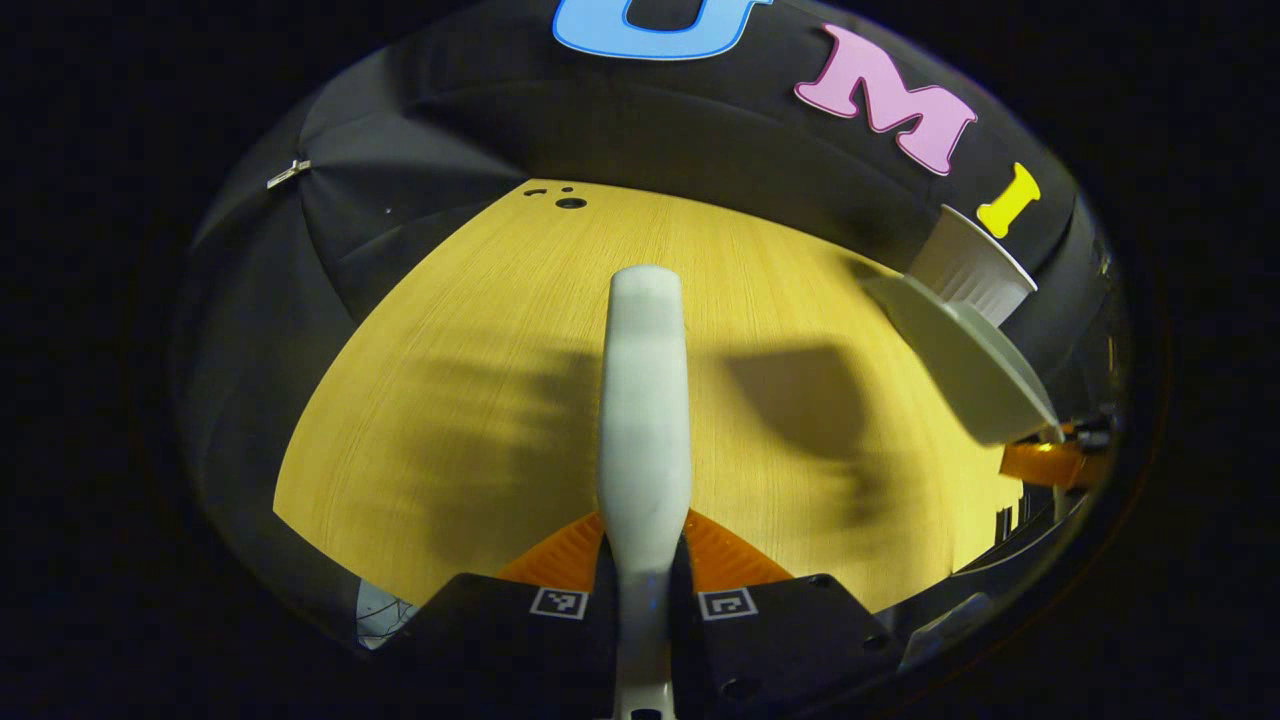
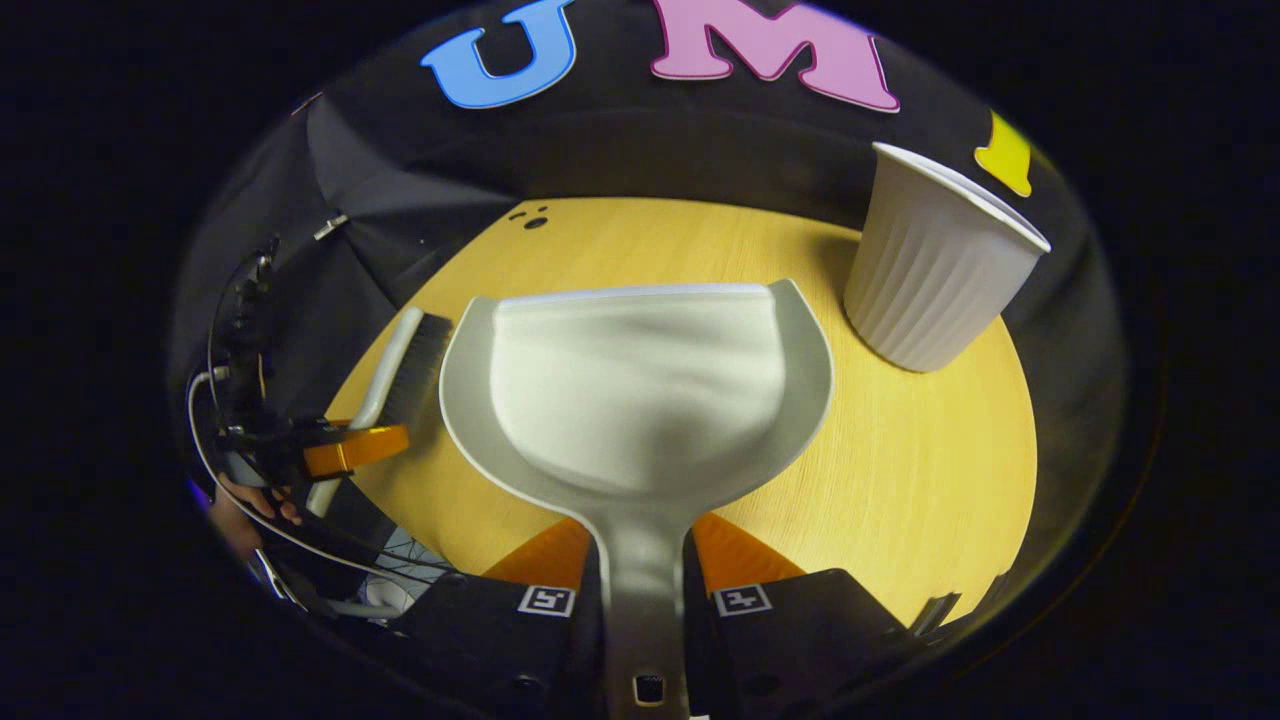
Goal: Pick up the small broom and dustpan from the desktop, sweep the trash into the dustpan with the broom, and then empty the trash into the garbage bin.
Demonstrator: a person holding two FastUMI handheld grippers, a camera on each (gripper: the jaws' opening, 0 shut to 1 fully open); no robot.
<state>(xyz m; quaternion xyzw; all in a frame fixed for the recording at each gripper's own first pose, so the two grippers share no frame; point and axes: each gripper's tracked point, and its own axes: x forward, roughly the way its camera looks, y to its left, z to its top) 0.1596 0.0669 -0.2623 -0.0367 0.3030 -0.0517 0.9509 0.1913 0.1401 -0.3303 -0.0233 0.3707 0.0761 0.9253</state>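
In the left gripper view, the left gripper [image 1: 645,590] is clamped on the pale handle of the small broom [image 1: 645,400], both fingers pressing its sides; the handle runs straight ahead over the wooden desktop [image 1: 480,380]. Its bristles are hidden from this side. Right of the broom, the dustpan [image 1: 965,365] hangs edge-on above the desktop, and just behind it stands the white ribbed garbage bin [image 1: 975,265]. Shadows fall on the wood either side of the handle. Three small dark holes [image 1: 570,203] mark the desktop's far edge.

In the right gripper view, the right gripper [image 2: 645,600] grips the dustpan's [image 2: 640,390] handle between both fingers, and the pan's open scoop faces the camera; no trash is visible inside. The garbage bin [image 2: 935,265] stands on the desktop [image 2: 900,470] right of the dustpan, near it, tilted by the lens. Left of the dustpan, the small broom [image 2: 400,365] shows its dark bristles, held by the left gripper [image 2: 345,445], with a hand [image 2: 245,510] and cables below.
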